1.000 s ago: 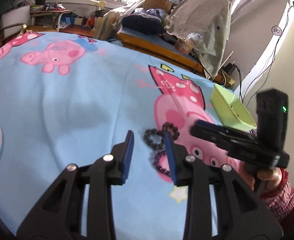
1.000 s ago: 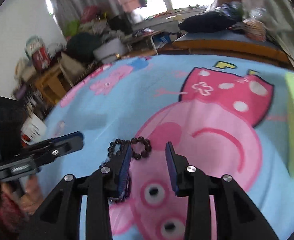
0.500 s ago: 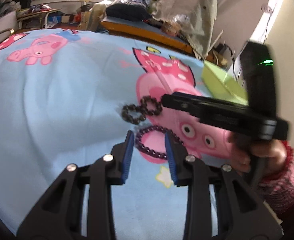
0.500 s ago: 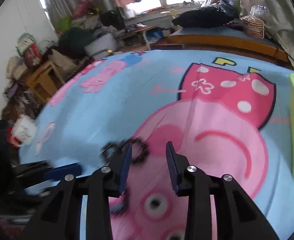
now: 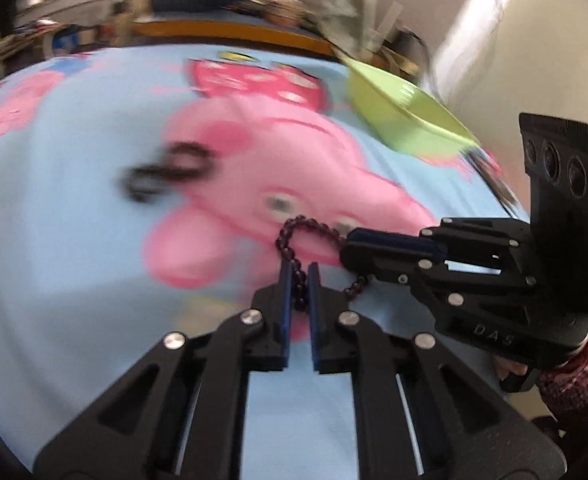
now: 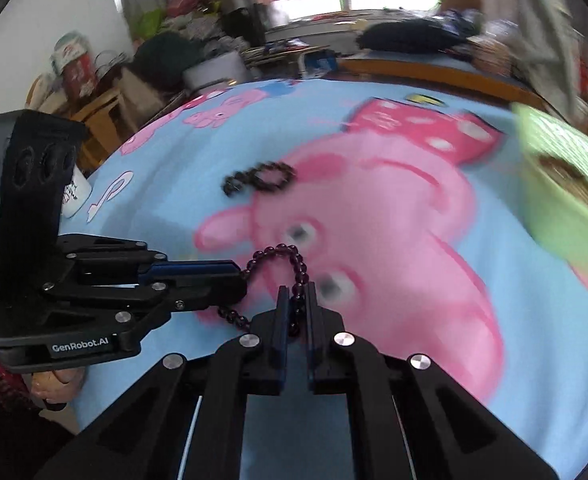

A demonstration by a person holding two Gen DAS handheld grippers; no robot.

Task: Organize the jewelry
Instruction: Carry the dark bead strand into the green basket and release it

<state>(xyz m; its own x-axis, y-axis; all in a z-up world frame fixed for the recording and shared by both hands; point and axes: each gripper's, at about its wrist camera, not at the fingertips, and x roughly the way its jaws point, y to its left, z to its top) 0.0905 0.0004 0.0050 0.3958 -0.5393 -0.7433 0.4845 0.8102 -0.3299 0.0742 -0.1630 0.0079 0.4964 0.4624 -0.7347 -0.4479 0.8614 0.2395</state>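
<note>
purple bracelet (image 5: 294, 240): strung between both grippers, above the blue cartoon sheet (image 5: 74, 300).
left gripper (image 5: 299, 276): jaws closing on its beads.
right gripper (image 6: 296, 294): clamped on the other side, so the loop stays spread.
green tray (image 5: 406, 120): near, probably the destination.
black bracelet (image 6: 260, 178): lying on the sheet, waiting.

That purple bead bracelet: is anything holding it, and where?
Both grippers pinch the purple bead bracelet: left gripper one side of the loop, right gripper the other.

Two close wrist views, shared bedsheet (image 5: 74, 280)
</note>
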